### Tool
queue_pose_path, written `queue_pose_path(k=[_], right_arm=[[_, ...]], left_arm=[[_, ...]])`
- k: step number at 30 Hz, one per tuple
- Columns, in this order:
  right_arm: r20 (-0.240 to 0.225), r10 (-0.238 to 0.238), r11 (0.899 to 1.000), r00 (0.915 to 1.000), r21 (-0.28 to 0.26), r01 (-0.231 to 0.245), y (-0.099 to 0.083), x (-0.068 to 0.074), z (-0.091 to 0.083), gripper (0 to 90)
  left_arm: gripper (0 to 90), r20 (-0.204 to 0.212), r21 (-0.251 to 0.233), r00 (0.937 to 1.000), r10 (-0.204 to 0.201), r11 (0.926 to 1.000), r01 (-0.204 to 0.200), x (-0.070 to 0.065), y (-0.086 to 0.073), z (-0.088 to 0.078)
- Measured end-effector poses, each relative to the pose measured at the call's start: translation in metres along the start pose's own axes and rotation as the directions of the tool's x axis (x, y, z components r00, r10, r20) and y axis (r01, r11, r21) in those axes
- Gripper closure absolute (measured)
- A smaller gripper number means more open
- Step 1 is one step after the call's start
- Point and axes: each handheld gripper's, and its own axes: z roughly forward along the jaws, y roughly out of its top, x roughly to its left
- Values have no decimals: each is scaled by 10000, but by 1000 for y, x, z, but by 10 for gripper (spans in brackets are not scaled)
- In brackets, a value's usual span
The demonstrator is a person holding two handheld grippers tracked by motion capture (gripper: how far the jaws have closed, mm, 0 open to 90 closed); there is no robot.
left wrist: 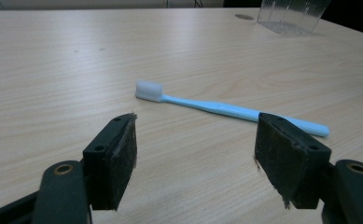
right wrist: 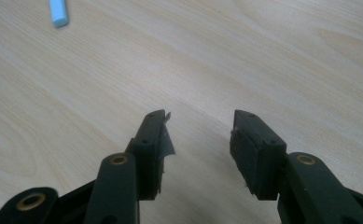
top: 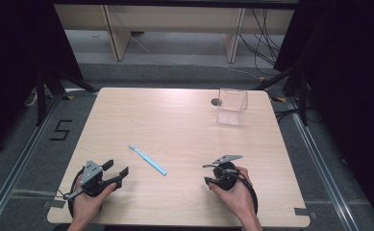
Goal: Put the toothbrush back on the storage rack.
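The light-blue toothbrush is lying flat on the desk, a little toward the left of the middle, running diagonally with its white bristle head pointing at the far left corner and its handle end pointing at the near edge. The left gripper is sitting just beside it, near the desk's near left corner, in the person's left hand, with its jaws standing wide apart and nothing between them. In the left gripper view the toothbrush is stretching across just beyond the jaw tips, apart from them, the handle end passing behind the jaw on that view's right.

The right gripper is resting toward the near right of the desk in the right hand, well apart from the brush, jaws likewise spread and empty. The right gripper view is catching the rounded tip of the handle at its top left edge.

The brush handle is looking like smooth, glossy plastic, slim and straight; the bristles are forming a dense, soft white block. The desk is pale wood-grain laminate with rounded corners. The jaw pads are showing matte black, blocky, fraying at the edges. A clear, square-walled container is standing upright near the far right corner, beside a small round grey cap in the desktop.
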Motion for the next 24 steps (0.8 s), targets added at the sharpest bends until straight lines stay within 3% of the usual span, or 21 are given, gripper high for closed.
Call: queue_pose_path(k=[3,4,5,6,8,9,15,20,24], right_arm=[[41,-115,9999,9999,78,115,3,-2,1,557],[42,76,9999,10000,91,-76,4,-1,1,556],[83,-213,9997,9997,102,212,5,-4,2,556],[41,-170,9997,9998,188,169,5,-3,1,556],[14,-194,9996,9998,184,194,7,-3,3,556],[-22,-233,9993,9997,297,234,8,-3,2,555],[-79,-318,9989,9995,331,321,11,0,0,555],[31,-426,9975,9991,565,424,13,5,2,554],[-53,-563,9961,9984,678,566,16,11,3,553]], left_arm=[[291,447,57,9990,47,10000,-49,1,6,5],[290,387,301,9992,88,9995,-100,-1,8,5],[290,395,403,9992,-33,9992,17,-3,10,6],[290,309,583,9984,-478,9972,459,-8,12,7],[291,293,897,9993,-219,9958,192,-11,18,9],[291,264,1082,9988,-413,9934,382,-13,19,11],[297,130,1876,9991,-399,9816,368,-22,34,19],[302,90,2290,9996,-264,9731,236,-24,43,24],[296,-36,2475,9985,-539,9674,531,-23,47,28]])
